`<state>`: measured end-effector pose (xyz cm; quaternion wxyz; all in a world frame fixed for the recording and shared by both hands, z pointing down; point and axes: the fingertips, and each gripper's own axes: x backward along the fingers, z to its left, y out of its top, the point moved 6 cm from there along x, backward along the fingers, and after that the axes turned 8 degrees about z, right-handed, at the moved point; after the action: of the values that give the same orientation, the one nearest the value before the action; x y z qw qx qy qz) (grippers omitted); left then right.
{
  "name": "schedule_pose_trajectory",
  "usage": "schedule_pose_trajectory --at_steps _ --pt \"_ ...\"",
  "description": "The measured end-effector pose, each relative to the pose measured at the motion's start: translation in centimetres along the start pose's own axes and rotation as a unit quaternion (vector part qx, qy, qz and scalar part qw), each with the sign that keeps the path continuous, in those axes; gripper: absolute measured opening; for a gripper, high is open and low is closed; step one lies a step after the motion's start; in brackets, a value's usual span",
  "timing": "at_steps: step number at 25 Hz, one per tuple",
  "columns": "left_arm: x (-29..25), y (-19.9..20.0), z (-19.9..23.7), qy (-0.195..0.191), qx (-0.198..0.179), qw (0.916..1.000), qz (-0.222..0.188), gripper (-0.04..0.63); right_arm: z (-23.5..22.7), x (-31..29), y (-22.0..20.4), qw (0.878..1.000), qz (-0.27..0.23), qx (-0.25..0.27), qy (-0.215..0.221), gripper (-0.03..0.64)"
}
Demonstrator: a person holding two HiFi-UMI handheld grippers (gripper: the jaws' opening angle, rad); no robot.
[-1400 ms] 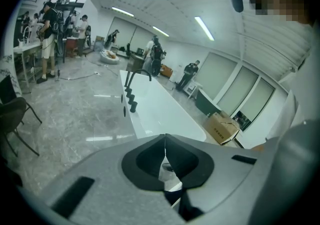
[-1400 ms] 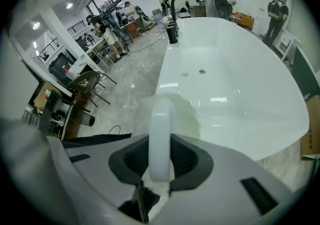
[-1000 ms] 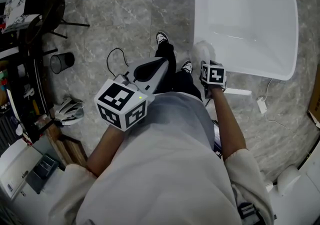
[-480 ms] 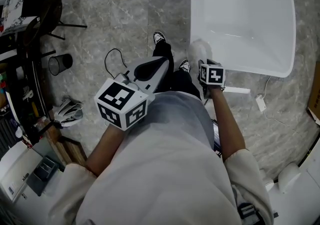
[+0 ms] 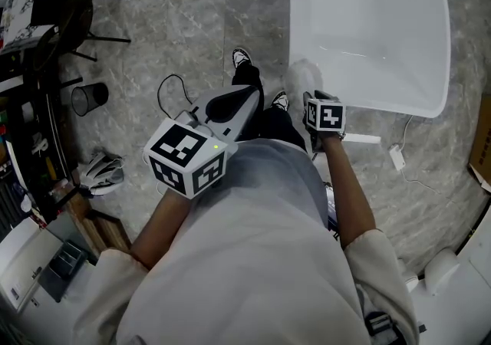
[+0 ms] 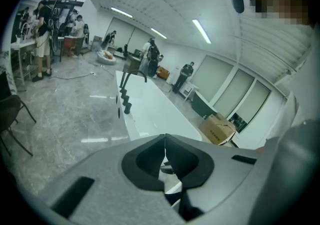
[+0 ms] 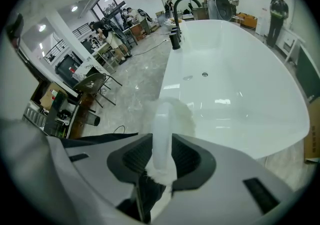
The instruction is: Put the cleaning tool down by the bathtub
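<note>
we are pinching the white fluffy cleaning tool (image 7: 167,111) in the right hand-held gripper (image 7: 161,141), at the bathtub's (image 7: 240,84) 7 o'clock corner. we are holding the left hand-held gripper (image 6: 165,139) pressed together, empty, at 9 o'clock.

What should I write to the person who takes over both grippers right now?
The left gripper is shut and empty, held in front of the body.
The right gripper is shut on the handle of the cleaning tool; the tool's fluffy white head is by the near rim of the bathtub.
Done: the tool is at the bathtub.
Left to do: lower it to the floor beside the bathtub, open the gripper, pull back.
</note>
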<state>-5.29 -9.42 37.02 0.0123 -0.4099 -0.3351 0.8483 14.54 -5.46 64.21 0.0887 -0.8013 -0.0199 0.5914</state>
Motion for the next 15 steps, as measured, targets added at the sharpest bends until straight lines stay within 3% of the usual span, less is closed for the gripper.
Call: schedule_pose_trajectory --at_steps 15 --pt "0.3 0.1 0.2 -0.02 0.018 0.9994 -0.022 0.008 0.5 2.4 0.5 1.0 -0.025 0.006 0.009 0.106"
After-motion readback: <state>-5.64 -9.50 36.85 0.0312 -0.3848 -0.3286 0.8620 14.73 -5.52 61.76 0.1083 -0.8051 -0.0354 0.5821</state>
